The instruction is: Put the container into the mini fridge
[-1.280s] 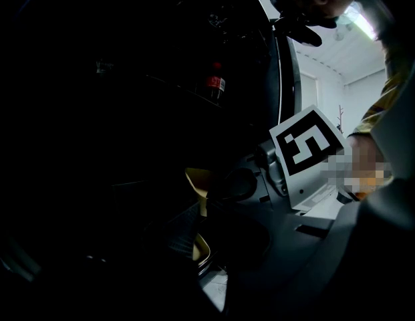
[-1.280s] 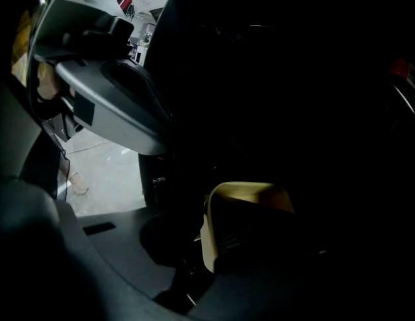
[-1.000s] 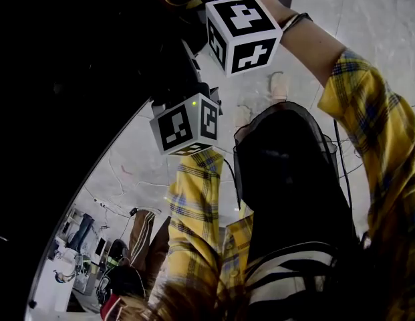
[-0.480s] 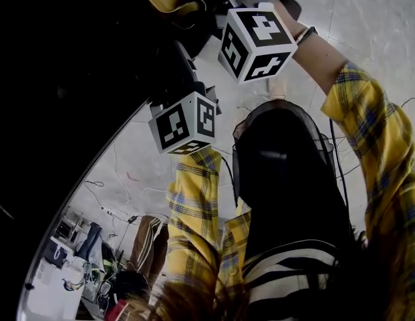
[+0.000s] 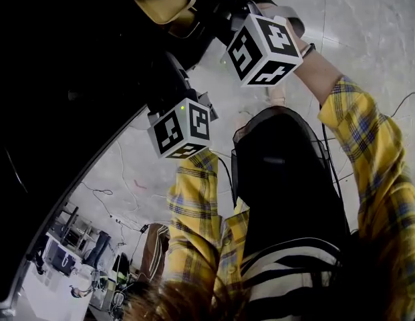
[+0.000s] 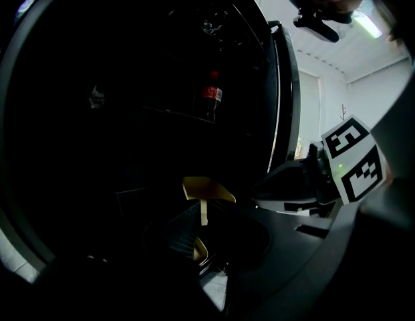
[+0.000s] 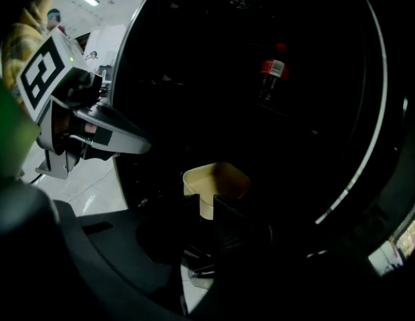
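Head view shows the tan container (image 5: 164, 2) high against the dark bulk of the mini fridge (image 5: 60, 112). Below the container are an upper marker cube (image 5: 264, 49) and a lower marker cube (image 5: 180, 129), with a yellow plaid sleeve (image 5: 194, 206) and pale floor (image 5: 374, 19). The claw tips are lost in shadow there. The left gripper view supplies one pair: the left claw (image 6: 199, 212) is clamped on a thin wall of the container, which is held before the fridge's dark open interior. A red-capped bottle (image 6: 208, 97) stands deeper inside. The right gripper view gives the other: the right claw (image 7: 208, 209), whose jaws have just been closing, pinches another part of the container's wall. Whether the container rests on a shelf cannot be told.
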A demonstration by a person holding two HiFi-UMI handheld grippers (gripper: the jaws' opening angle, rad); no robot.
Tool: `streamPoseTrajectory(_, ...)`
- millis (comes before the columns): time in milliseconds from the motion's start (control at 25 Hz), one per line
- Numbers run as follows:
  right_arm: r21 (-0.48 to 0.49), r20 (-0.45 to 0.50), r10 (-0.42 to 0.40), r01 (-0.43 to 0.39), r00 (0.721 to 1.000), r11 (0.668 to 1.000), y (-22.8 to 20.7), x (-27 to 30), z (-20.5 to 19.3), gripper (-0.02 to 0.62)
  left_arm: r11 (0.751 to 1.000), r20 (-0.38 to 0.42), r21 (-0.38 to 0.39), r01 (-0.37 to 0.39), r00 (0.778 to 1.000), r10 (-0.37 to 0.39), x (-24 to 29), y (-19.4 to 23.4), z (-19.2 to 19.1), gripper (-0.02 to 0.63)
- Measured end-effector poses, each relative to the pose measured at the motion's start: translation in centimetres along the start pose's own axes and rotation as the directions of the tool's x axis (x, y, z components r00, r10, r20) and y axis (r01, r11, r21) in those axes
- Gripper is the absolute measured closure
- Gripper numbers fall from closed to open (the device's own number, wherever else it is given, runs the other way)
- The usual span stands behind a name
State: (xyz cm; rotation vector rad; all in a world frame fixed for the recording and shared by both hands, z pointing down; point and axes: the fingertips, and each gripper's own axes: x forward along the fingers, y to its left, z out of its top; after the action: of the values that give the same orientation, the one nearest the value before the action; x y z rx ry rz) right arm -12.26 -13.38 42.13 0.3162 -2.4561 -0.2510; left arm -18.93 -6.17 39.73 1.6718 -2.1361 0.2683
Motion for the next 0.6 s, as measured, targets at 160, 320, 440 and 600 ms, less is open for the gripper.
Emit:
streamPoseTrajectory(160,0.137,0.002,-0.056,0.055,0.998,0.989,-1.1,-1.4,-0.6,0.534,1.000,-0.006,-0.003,-0.004,1.000,0.004,-0.4,-0.2,0.1,0.580)
streamPoseTrajectory(320,0.227,0.006,-0.092,0.088,0.996,0.970,-1.5,-2.5,-1.1,0.538,1.000,-0.015,-0.018,-0.021,1.000,0.020,-0.8,0.3,0.0,0.580)
streamPoseTrajectory(440,0.297,0.014,-0.113,0.104,0.994,0.949,-1.6,-3.5,-1.2,0.545,0.999,-0.021,-0.015,-0.029,0.999,0.029,-1.3,0.3,0.1,0.580)
streamPoseTrajectory(600,0.387,0.009,-0.136,0.122,0.991,0.914,-1.3,-4.8,-1.4,0.556,1.000,-0.039,-0.005,-0.022,0.999,0.022,-2.2,-0.2,-0.2,0.580)
